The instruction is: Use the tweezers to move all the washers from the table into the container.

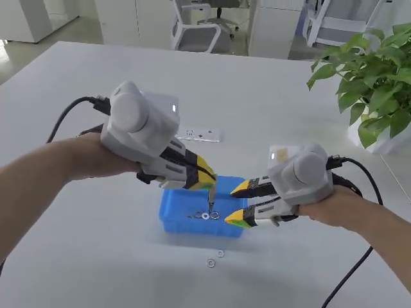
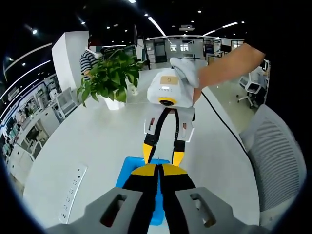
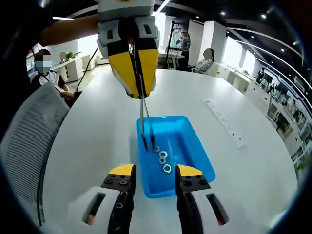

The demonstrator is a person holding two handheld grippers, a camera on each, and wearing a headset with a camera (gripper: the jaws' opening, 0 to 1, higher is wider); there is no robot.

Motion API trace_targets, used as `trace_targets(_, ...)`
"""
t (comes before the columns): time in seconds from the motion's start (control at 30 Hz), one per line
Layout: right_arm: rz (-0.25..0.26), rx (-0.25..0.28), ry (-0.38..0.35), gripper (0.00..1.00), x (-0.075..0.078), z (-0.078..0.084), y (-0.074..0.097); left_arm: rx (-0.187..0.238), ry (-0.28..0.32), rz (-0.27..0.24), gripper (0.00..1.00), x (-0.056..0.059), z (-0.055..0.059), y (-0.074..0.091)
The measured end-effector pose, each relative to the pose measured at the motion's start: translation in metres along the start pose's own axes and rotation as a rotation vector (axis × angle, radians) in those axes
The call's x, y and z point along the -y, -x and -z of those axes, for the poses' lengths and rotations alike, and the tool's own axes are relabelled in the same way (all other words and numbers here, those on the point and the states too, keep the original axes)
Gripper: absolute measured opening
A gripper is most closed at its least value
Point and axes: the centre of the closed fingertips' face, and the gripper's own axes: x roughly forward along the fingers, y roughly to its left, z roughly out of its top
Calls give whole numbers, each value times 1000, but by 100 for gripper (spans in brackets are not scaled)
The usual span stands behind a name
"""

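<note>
My left claw [image 1: 207, 176] is clamped tight on the one pair of tweezers [image 1: 210, 196], which point down into the single blue box [image 1: 170, 215]. From my right gripper view the tips sit low inside the box, right beside the washers there. I count three in the box [image 3: 163, 155], bunched close together on the floor. Whether the tips grip one, I cannot tell. Out on the table [image 1: 96, 256], just in front of the box, two more washers [image 1: 220, 253] lie close to each other. My right claw [image 1: 239, 205] hangs at the box's right end, jaws spread wide and holding nothing.
</note>
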Motion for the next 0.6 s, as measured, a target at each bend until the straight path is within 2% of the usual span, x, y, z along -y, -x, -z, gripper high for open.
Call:
trace_targets(0.1, 12, 1, -11, 36, -2, 3, 6, 1, -1, 5, 5, 4, -2, 0)
trace_targets(0.3, 32, -11, -48, 46, -6, 11, 13, 5, -5, 11, 5, 12, -2, 0)
trace_targets(0.6, 60, -18, -92, 59, -13, 20, 20, 4, 4, 32, 5, 27, 4, -6)
